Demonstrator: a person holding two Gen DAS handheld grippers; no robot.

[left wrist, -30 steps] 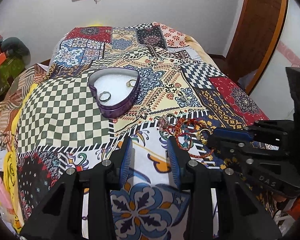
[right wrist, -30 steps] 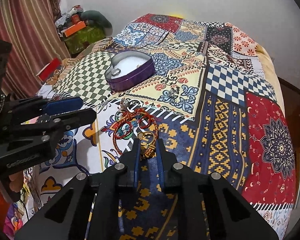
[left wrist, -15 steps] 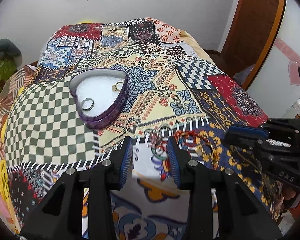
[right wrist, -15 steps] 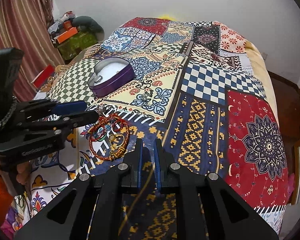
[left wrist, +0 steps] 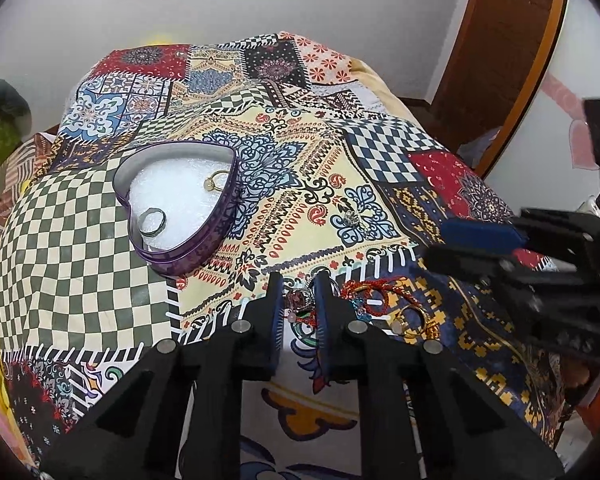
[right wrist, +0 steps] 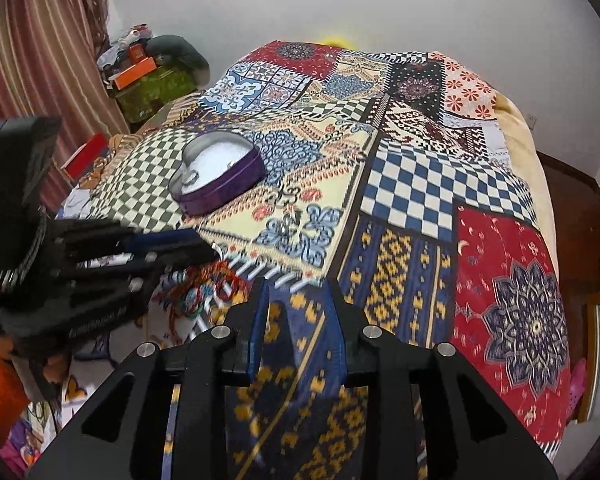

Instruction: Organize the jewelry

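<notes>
A purple heart-shaped tin [left wrist: 224, 216] with white lining sits on the patchwork bedspread and holds a silver ring [left wrist: 152, 222] and a gold ring [left wrist: 216, 181]. It also shows in the right wrist view [right wrist: 236, 182]. A pile of red cord bracelets [left wrist: 374, 290] and gold rings [left wrist: 414, 320] lies near the bed's front. My left gripper [left wrist: 298, 304] is open, its fingers on either side of a small jewelled piece [left wrist: 298, 300] at the pile's left end. My right gripper [right wrist: 298, 316] is open and empty, to the right of the pile [right wrist: 204, 292].
A small silver piece [left wrist: 350, 218] lies alone on the yellow patch beyond the pile. A wooden door [left wrist: 500, 40] is at the right. Boxes and clutter [right wrist: 140, 72] stand by the striped curtain [right wrist: 32, 60] left of the bed.
My left gripper has moved forward to the pile's left end. My right gripper has pulled back to the right of the pile and opened; the gold ring it straddled lies in the pile.
</notes>
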